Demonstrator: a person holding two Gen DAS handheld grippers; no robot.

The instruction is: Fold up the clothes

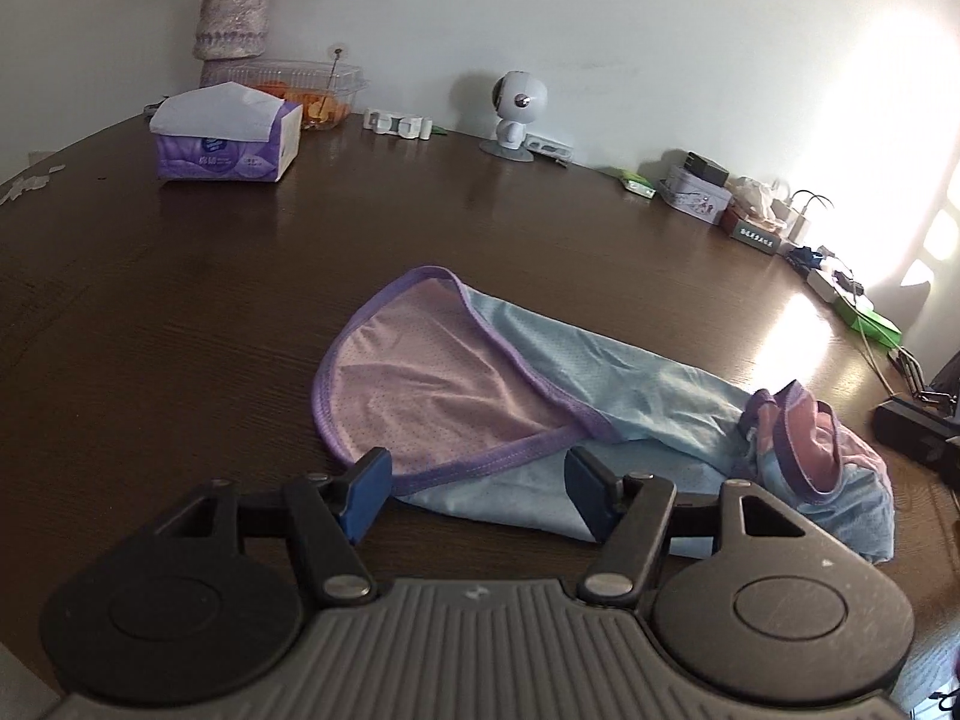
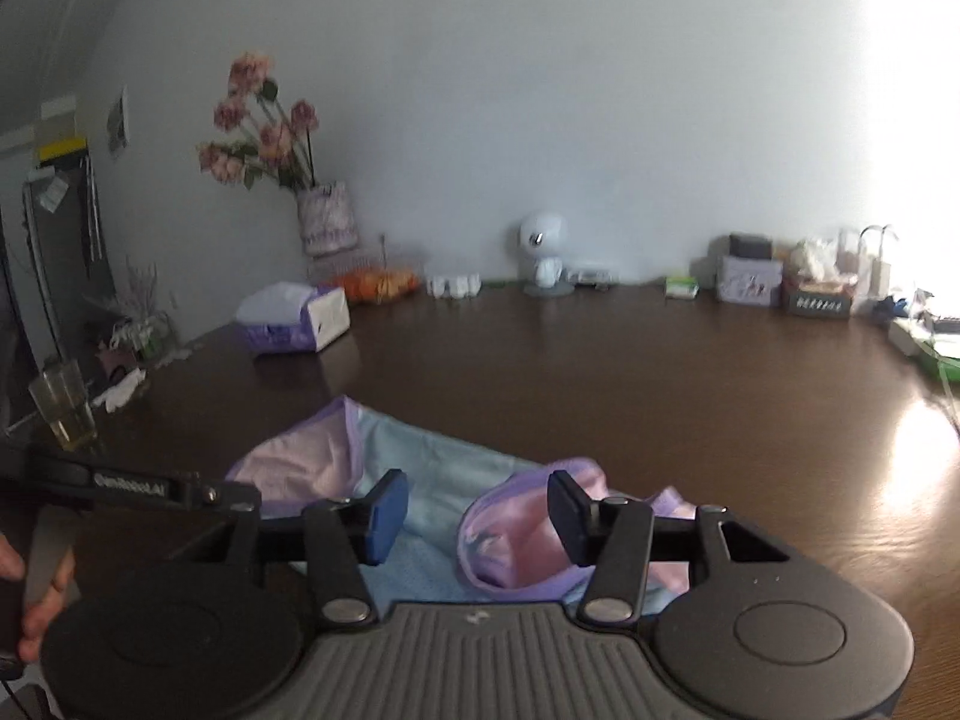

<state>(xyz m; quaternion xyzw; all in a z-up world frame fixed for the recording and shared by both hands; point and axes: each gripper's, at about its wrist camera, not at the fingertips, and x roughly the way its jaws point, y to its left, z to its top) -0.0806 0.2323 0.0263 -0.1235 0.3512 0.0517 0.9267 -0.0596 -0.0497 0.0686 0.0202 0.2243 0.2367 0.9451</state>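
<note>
I have the garment [image 1: 540, 384] lying flat on the dark worktop [image 1: 180, 312], its right end bunched. My left hand-held gripper [image 1: 477, 489] hangs spread over the near hem, ready to pinch it. My right hand-held gripper [image 2: 478, 519] is spread too, holding nothing, above the bunched end.
</note>
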